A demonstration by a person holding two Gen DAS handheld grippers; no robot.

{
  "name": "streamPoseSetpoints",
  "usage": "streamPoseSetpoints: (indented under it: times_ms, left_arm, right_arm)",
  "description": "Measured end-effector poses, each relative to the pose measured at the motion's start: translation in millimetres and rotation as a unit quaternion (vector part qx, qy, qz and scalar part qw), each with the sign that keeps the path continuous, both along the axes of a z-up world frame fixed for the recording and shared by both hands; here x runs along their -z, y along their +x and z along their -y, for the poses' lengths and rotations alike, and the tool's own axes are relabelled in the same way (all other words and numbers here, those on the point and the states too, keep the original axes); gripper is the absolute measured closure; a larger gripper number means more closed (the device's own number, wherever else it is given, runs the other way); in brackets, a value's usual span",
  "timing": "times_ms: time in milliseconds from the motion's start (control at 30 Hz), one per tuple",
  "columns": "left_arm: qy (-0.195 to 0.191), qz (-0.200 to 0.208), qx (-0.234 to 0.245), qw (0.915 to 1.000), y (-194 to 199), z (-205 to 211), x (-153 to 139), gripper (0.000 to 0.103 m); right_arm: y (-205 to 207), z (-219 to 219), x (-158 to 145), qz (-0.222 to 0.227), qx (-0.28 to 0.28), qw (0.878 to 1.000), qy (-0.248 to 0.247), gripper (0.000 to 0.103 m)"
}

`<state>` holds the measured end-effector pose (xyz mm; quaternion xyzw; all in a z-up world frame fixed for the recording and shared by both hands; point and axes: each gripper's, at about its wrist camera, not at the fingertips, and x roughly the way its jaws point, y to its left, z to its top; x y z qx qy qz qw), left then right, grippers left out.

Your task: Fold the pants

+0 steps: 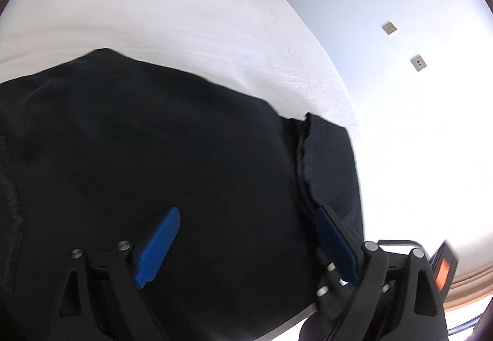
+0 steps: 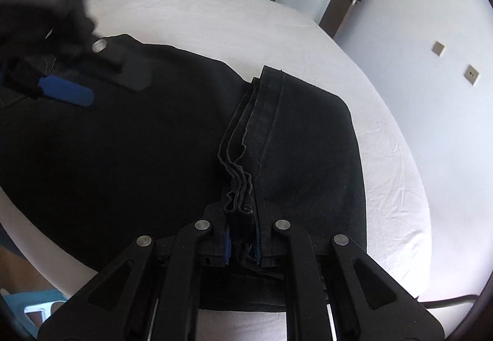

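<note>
Pinching the stacked hems of the black pants (image 2: 172,137) on the white bed (image 2: 215,17), the right gripper (image 2: 242,244) anchors the fold; left gripper (image 1: 246,244) spread wide (holding nothing), fabric lying flat beneath it.

We've got bright daylight blowing out the wall (image 1: 416,125) at right in the left wrist view, the black pants (image 2: 138,140) swallowing all detail, motion blur smearing the left gripper (image 2: 71,88) top-left in the right wrist view, and fisheye bending with dark corners.
</note>
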<state>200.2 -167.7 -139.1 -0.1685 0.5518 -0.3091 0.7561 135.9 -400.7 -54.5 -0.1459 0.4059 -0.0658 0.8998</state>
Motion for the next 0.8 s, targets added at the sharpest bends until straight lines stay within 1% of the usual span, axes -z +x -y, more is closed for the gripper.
streamPoseSetpoints:
  times_ms: [100, 267, 367, 400, 433, 500, 533, 567, 633, 667, 800]
  left_arm:
    - [-0.017, -0.024, 0.012, 0.9995, 11, 20, -2, 0.006]
    - [-0.033, -0.066, 0.034, 0.9967, 24, 52, 0, 0.005]
    - [-0.037, -0.07, 0.041, 0.996, 26, 60, -1, 0.005]
    - [-0.038, -0.069, 0.041, 0.9961, 26, 62, -1, 0.011]
    - [-0.035, -0.068, 0.041, 0.9962, 27, 62, -2, 0.017]
    - [-0.025, -0.071, 0.05, 0.9959, 29, 63, -2, 0.053]
    - [-0.018, -0.068, 0.055, 0.996, 29, 62, -2, 0.062]
    - [-0.013, -0.065, 0.059, 0.9961, 29, 59, -2, 0.076]
    - [-0.009, -0.057, 0.062, 0.9964, 30, 48, -5, 0.084]
    - [-0.008, -0.054, 0.064, 0.9965, 32, 45, -8, 0.091]
    - [0.012, -0.024, 0.083, 0.9962, 37, 22, -20, 0.094]
  right_arm:
    - [-12, -8, -2, 0.023, 0.001, 1.0, -0.014, 0.093]
    - [-32, -19, -23, 0.056, -0.01, 0.998, -0.027, 0.093]
    - [-43, -28, -31, 0.061, -0.019, 0.998, -0.03, 0.093]
    - [-59, -35, -31, 0.062, -0.024, 0.997, -0.031, 0.093]
    - [-62, -37, -32, 0.062, -0.027, 0.997, -0.032, 0.093]
    - [-63, -41, -32, 0.061, -0.036, 0.997, -0.035, 0.093]
    - [-66, -44, -34, 0.06, -0.04, 0.997, -0.037, 0.093]
    - [-62, -41, -38, 0.06, -0.043, 0.997, -0.038, 0.093]
    - [-63, -42, -36, 0.061, -0.054, 0.996, -0.042, 0.093]
    - [-62, -41, -37, 0.061, -0.059, 0.995, -0.044, 0.093]
    - [-58, -57, -35, 0.055, -0.093, 0.993, -0.048, 0.093]
